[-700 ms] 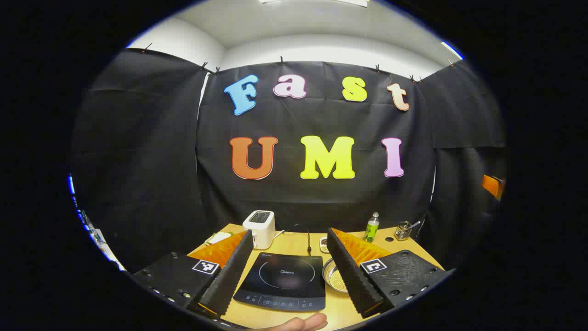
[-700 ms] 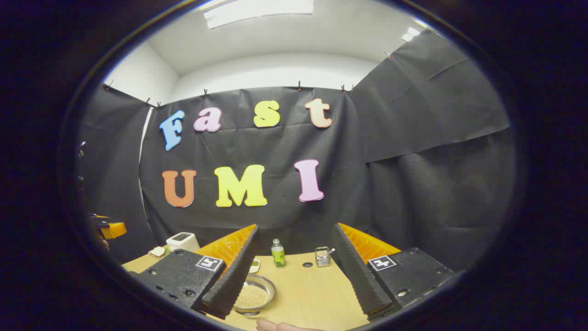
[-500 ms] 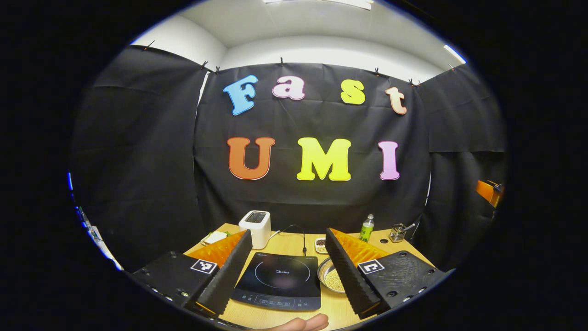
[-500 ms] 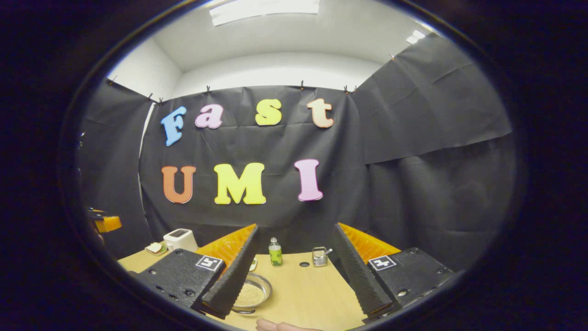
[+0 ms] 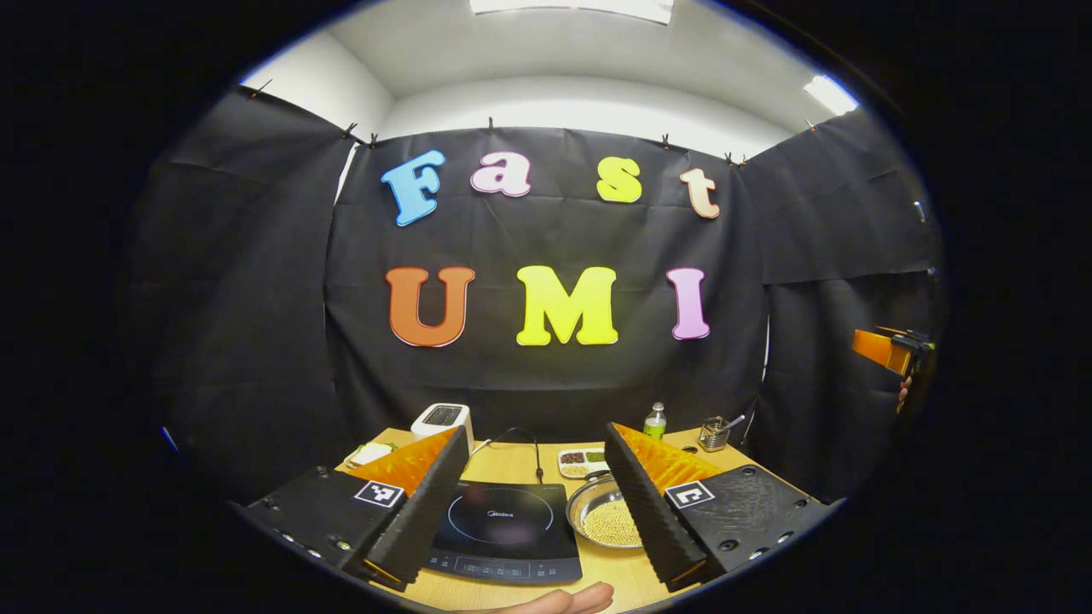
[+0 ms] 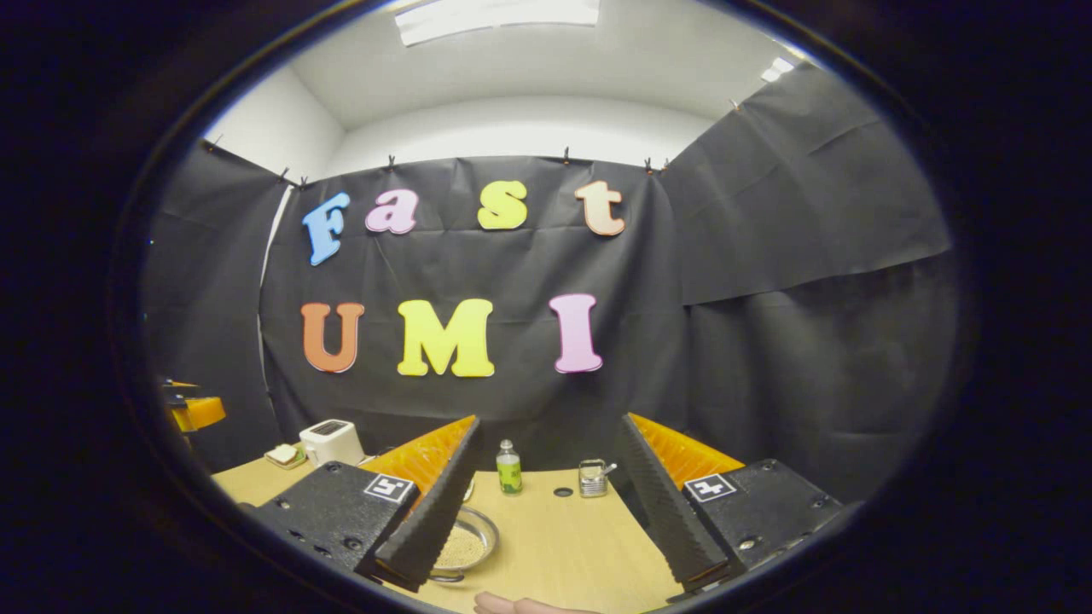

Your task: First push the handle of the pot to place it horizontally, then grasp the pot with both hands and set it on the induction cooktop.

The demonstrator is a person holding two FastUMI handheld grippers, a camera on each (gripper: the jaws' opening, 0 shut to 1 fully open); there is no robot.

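Left claw (image 5: pixel 533 512): its two fingers stand wide apart and hold nothing. It hangs above the near edge of the surface (image 5: pixel 512 465).
Right claw (image 6: pixel 546 512): its two fingers also stand wide apart and hold nothing. It hangs over the bare right part of the surface (image 6: pixel 563 537).
Induction cooktop (image 5: pixel 503 533): flat and dark, lying on the surface between the left claw's fingers in the left gripper view. A cord runs from its far edge toward the wall.
Pot (image 5: pixel 601 520): a shiny round pan full of small pale beads. It sits just to the right of the cooktop, partly behind the left claw's right finger. In the right gripper view the pot (image 6: pixel 465 546) peeks out beside the right claw's left finger. I cannot tell where its handle points.
Toaster (image 5: pixel 442 418): white, at the far left of the surface.
Green bottle (image 6: pixel 509 469): stands upright at the far side.
Small metal cup (image 6: pixel 595 477): near the bottle, to its right, with something sticking out of it.
Little tray (image 5: pixel 583 461): holds bits of food, just beyond the pot.
Fingertip (image 5: pixel 567 599): a person's finger shows at the very near edge.
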